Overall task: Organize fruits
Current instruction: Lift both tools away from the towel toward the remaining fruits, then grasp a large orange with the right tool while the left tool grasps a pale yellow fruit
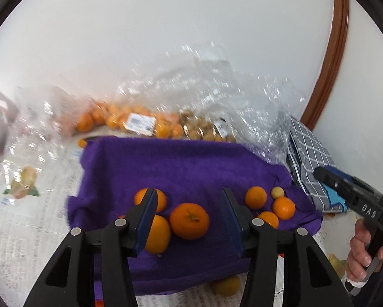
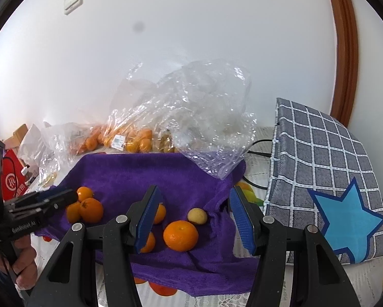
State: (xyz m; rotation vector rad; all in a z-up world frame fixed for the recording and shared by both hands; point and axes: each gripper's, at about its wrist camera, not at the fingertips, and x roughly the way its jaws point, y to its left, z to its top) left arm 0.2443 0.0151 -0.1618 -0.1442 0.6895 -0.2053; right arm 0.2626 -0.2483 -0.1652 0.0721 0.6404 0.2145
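Spread across the counter: a purple fleece towel carrying loose round oranges. Behind it, clear plastic bags of bagged fruit. Left gripper open, empty, framing the stemmed orange. Right gripper open, empty over another orange beside a small yellow fruit. Best lowered squarely, closed gently, no squeezing.

Loose oranges lie on the purple towel, glossy and round, one showing its green stem upward. Three cluster near the towel's left part, four toward its right edge, with a small pale yellow fruit among them. Beyond the towel's far edge, bagged oranges sit in clear plastic.
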